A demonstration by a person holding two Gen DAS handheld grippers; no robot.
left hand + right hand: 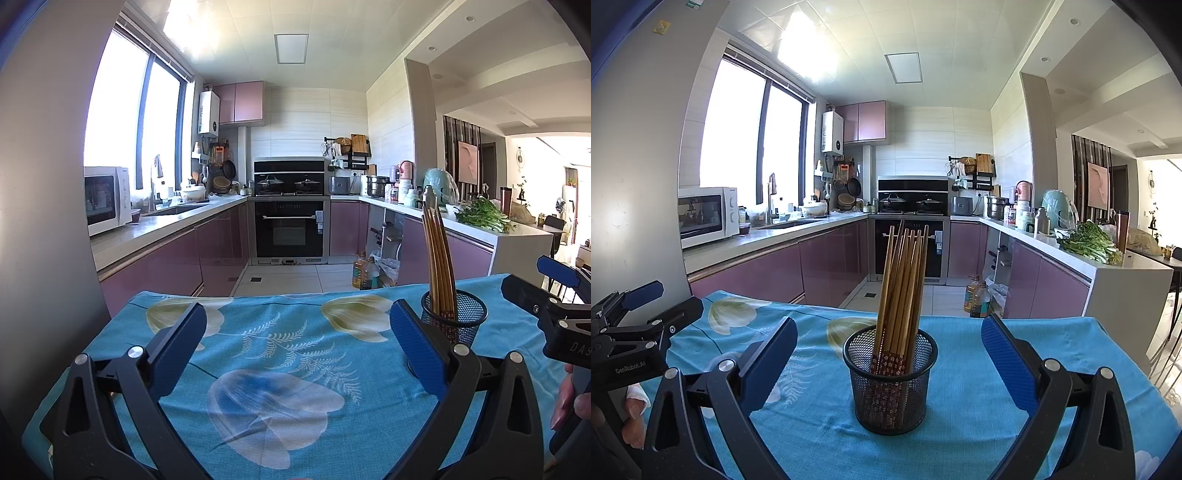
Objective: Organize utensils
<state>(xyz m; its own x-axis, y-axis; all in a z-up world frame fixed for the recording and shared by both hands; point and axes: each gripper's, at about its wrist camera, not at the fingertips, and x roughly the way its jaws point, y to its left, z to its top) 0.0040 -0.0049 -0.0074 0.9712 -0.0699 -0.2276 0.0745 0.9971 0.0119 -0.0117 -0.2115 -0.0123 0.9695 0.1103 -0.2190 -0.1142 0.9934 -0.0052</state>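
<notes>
a bundle of wooden chopsticks [901,288] is seen standing in a black mesh holder [891,384] on the blue floral tablecloth [820,417]. the long axis of the bundle runs nearly upright, tilted a little, with the patterned ends down inside the cup and the plain tips fanned above the rim.

the right gripper [889,350] is held with its jaws spread wide and nothing between the pads; the holder is framed straight ahead of it, centred between the two blue fingers and just beyond them. the left gripper [297,328] is likewise spread and empty, and only bare cloth lies in front of it; from that side the holder [455,314] is found off to the right, just past the right-hand finger.

the right gripper is therefore judged the nearer and better aligned of the two. no loose utensils are visible on the cloth, so the sorting is judged to be largely done, or else a lift of the chopsticks from above the rim is called for.
</notes>
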